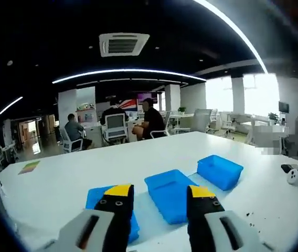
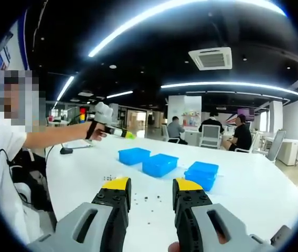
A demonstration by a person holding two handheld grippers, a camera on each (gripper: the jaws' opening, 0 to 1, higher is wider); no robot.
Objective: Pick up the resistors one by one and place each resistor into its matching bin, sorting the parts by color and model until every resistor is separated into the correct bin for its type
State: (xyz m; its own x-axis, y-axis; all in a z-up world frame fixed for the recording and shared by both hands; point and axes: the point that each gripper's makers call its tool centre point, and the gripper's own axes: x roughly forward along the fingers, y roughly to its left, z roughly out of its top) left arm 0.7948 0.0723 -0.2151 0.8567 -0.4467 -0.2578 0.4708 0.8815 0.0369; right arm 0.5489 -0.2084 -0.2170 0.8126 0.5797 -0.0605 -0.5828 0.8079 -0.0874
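I am holding both claws above the broad white counter (image 2: 254, 189), and neither is carrying anything: the left claw (image 1: 159, 195) is gaping with bare space between its yellow-tipped black jaws, and the right claw (image 2: 150, 188) is standing released the same way.

The resistors (image 2: 138, 198) are lying as a loose scatter of tiny dark specks on the counter just ahead of the right claw, on the near side of the bins. I am judging them feather-light, stiff in the body but with thin wire legs that would bend easily, and prone to skidding on the slick top. I would be pinching each across its body, coming straight down with the jaw tips. Colour and model are too small to read from here.

I am counting three shallow blue plastic bins (image 2: 160, 164) in a row, well apart from the specks. The resistors themselves I cannot count exactly; roughly a dozen or more.
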